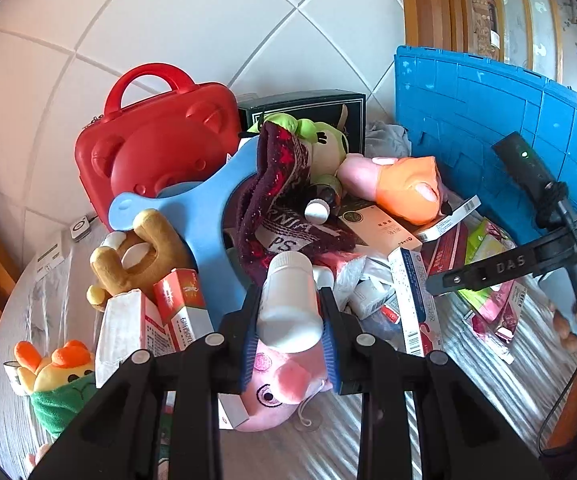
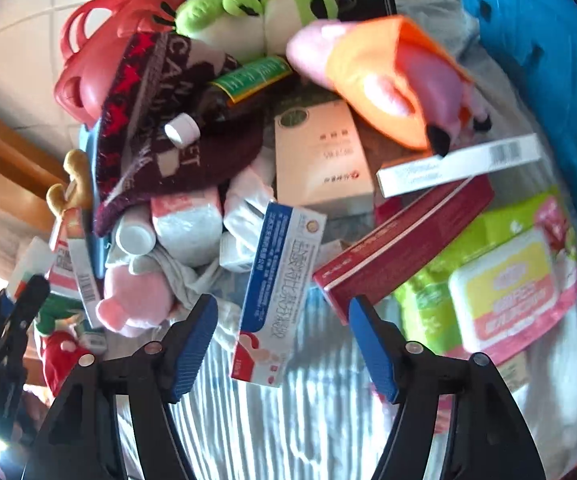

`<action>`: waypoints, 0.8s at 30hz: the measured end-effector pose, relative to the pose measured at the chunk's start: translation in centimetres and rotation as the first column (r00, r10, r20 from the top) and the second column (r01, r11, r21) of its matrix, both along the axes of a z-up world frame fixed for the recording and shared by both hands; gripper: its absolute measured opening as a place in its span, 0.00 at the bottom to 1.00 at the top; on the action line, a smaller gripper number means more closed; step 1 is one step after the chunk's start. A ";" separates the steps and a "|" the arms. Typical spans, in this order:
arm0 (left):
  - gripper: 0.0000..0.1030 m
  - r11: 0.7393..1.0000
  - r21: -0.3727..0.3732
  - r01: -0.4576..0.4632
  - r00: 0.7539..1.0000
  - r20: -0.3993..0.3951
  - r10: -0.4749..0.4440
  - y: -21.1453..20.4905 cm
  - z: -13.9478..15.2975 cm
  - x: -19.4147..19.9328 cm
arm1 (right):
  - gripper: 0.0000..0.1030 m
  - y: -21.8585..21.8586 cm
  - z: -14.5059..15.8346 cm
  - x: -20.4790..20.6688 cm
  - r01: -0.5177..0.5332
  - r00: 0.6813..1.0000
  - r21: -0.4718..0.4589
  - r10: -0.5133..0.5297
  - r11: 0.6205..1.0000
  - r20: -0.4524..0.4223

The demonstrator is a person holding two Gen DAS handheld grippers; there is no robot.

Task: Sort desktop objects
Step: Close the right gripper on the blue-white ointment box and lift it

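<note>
A heap of desktop clutter is lying on the table [image 1: 488, 392]. The small suitcase [image 1: 156, 148] is standing at the back left, the folded crate [image 1: 488, 120] at the right. The knitted hat [image 1: 284, 200] is sprawling over the middle (partly across the boxes), with the pill bottle [image 1: 290, 296] sitting before it, above the pig plush [image 1: 280, 388].

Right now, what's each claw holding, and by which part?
Left claw: shut on the white plastic pill bottle, pads on opposite sides of its body near the base. Right claw: open, holding nothing.
</note>
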State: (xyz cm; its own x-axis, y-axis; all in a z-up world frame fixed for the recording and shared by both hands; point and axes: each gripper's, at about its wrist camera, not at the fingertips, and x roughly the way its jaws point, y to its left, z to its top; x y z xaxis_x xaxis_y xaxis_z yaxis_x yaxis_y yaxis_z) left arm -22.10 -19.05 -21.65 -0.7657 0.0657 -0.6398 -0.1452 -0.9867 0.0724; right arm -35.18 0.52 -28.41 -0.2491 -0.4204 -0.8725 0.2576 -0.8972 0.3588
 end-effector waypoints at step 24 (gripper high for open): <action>0.26 0.992 -0.026 0.124 0.979 -0.161 -0.127 3.0 7.3 3.4 | 0.40 0.0 11.9 11.4 -0.021 0.874 0.116 0.074 0.993 -0.481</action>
State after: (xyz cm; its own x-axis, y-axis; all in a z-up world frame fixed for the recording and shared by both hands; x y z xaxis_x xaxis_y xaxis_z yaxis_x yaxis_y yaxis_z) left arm -18.72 -16.02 -14.32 -0.8458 0.1589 -0.5093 -0.2529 -0.9600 0.1205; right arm -23.79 0.49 -16.50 -0.6330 -0.3563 -0.6872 0.4179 -0.9046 0.0841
